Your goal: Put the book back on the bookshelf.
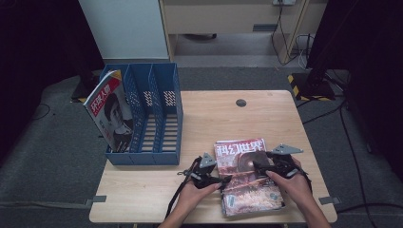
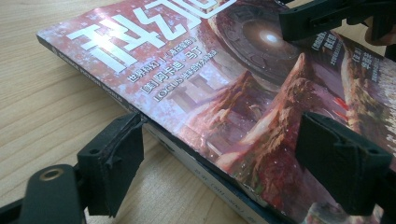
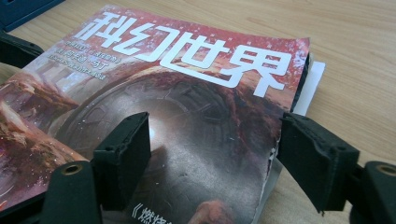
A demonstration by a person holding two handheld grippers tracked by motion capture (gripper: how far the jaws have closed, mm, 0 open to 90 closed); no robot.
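A small stack of magazines lies at the table's front right, topped by a red science-fiction magazine (image 1: pixel 244 178) with large white characters. My left gripper (image 1: pixel 222 179) is at the stack's left spine edge. In the left gripper view it (image 2: pixel 224 158) is open, one jaw down beside the spine and the other over the cover (image 2: pixel 224 79). My right gripper (image 1: pixel 260 167) reaches in from the right. In the right gripper view it (image 3: pixel 219 154) is open, one jaw resting over the cover (image 3: pixel 187 107) and the other just outside the cover's right edge.
A blue three-slot file rack (image 1: pixel 157 114) stands at the table's left. Its leftmost slot holds a leaning magazine (image 1: pixel 110 111) with a red and white cover. Bare wood (image 1: pixel 228 118) lies between rack and stack. A round cable hole (image 1: pixel 241 102) sits near the far edge.
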